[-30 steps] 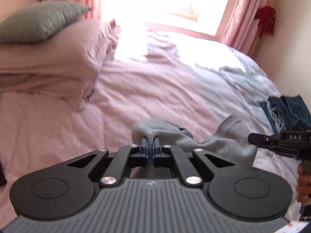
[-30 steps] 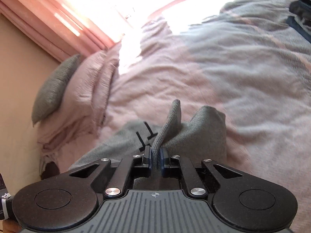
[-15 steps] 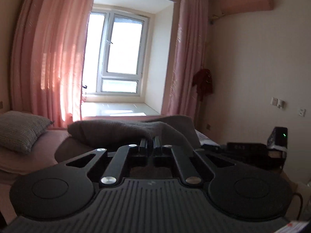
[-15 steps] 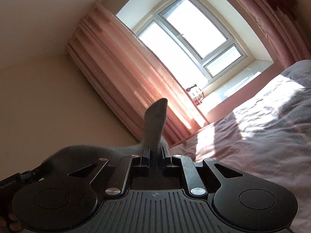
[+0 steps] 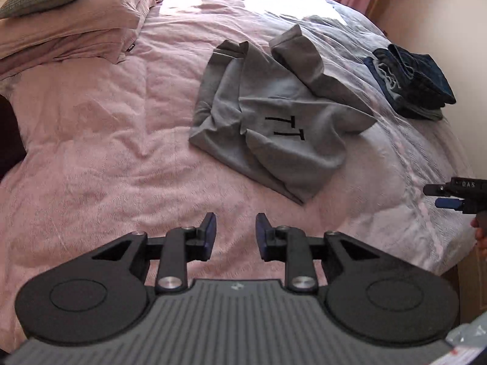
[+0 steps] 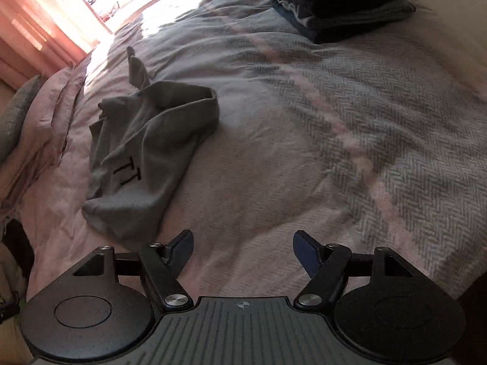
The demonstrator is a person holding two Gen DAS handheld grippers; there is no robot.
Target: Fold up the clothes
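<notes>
Both the left gripper (image 5: 235, 231) and right gripper (image 6: 243, 251) stand spread and empty, grey shirt (image 5: 274, 121) lying crumpled on the bed (image 5: 91, 152) ahead of the fingers.

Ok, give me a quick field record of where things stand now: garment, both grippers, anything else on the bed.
garment: grey T-shirt, crumpled, lying loose on the bed, black "TT" print facing up
surface: pink bedspread
left hand-held gripper: open, empty, above the bedspread short of the shirt
right hand-held gripper: open, empty, shirt ahead to its left
folded pile: dark clothes stack near the bed's edge, apart from the shirt
pillows: at the head of the bed
fold status: not yet folded
</notes>
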